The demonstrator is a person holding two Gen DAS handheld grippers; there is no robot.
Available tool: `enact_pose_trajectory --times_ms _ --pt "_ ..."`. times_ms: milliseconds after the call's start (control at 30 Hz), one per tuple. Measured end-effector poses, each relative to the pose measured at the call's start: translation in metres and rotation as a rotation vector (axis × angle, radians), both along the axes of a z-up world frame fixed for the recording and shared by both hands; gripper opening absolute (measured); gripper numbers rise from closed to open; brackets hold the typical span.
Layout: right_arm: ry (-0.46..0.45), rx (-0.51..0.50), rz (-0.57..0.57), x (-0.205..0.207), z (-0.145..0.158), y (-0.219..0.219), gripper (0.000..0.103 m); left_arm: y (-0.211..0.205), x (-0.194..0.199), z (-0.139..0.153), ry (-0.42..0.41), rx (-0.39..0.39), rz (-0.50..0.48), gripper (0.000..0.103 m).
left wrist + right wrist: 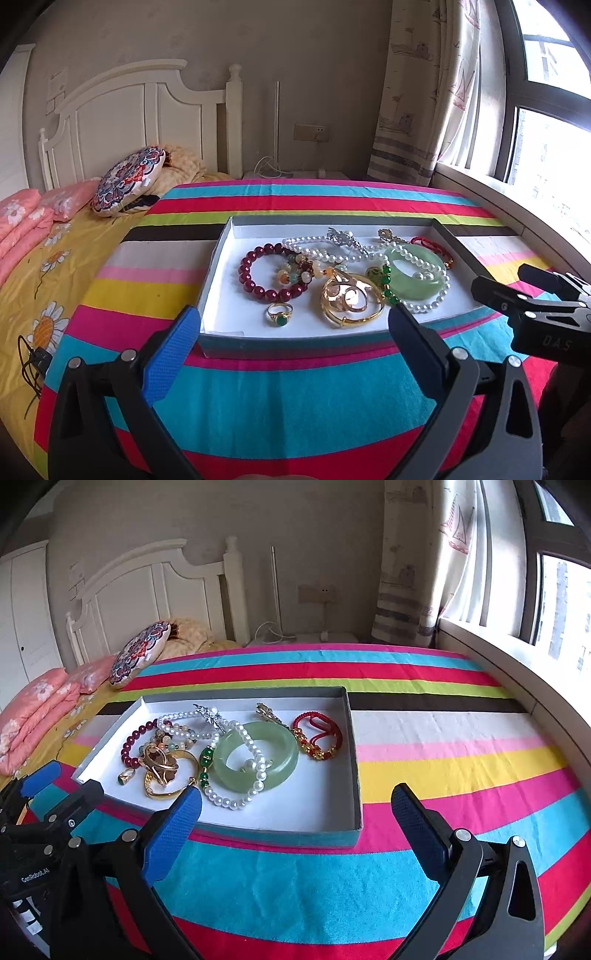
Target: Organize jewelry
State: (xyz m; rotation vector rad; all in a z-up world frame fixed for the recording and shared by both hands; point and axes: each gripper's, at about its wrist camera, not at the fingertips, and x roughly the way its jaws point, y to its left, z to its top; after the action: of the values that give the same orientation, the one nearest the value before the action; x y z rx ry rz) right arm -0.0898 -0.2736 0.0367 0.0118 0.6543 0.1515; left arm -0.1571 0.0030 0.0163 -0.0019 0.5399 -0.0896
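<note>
A shallow grey box with a white floor (218, 254) (352, 746) lies on a striped cloth and holds tangled jewelry: a dark red bead bracelet (255, 275) (129, 744), a pearl necklace (317, 251) (225, 801), a pale green jade bangle (417, 282) (280, 760), gold bangles (351, 314) (166, 794), a green-stone ring (279, 314) (125, 775) and a red cord bracelet (432, 245) (317, 734). My left gripper (293, 328) is open and empty just before the box's near wall. My right gripper (295, 805) is open and empty at the box's near right corner.
The striped cloth (295, 398) (443, 738) covers a surface beside a bed with a round patterned cushion (127, 181) and pink bedding (33, 709). A window sill (517, 199) runs along the right. The right gripper's body (532, 310) shows in the left wrist view.
</note>
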Motion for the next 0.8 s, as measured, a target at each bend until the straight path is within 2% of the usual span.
enact_pose_trajectory --times_ms 800 --pt "-0.024 0.019 -0.017 -0.0033 0.0024 -0.0043 0.099 -0.0019 -0.0003 -0.0002 -0.003 -0.001 -0.001 0.101"
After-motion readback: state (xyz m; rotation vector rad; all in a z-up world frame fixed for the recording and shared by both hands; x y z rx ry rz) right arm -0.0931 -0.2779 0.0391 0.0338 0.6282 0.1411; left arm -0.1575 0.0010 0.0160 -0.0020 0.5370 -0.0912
